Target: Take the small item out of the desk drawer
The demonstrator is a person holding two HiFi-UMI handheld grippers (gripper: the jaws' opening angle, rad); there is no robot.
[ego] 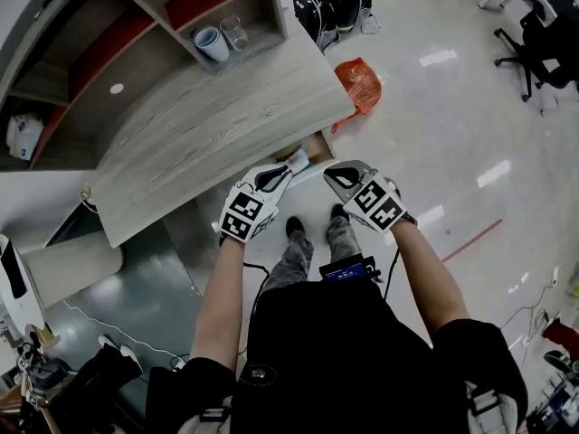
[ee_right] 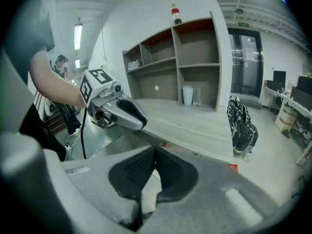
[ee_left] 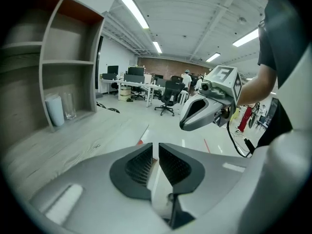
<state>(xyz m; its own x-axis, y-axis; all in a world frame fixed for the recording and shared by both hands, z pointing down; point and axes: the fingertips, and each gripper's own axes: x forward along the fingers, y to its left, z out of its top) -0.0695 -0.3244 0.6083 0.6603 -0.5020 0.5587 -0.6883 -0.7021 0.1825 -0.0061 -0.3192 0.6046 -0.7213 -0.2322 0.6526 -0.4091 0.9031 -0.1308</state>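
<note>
small item: not visible; judged to lie in drawer (ego: 316,147), a brown glimpse under the tabletop (ego: 217,125) front edge, near the right corner.
left gripper (ee_left: 155,150): jaws slightly apart, empty.
right gripper (ee_right: 155,155): jaws together, empty.
risk: such narrow jaws may slip off the drawer, and the tabletop overhang blocks sight.

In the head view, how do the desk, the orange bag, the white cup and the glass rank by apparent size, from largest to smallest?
1. desk, by far the largest
2. orange bag
3. white cup and glass: they look nearly alike on the shelf, so I do not rank them.
</note>
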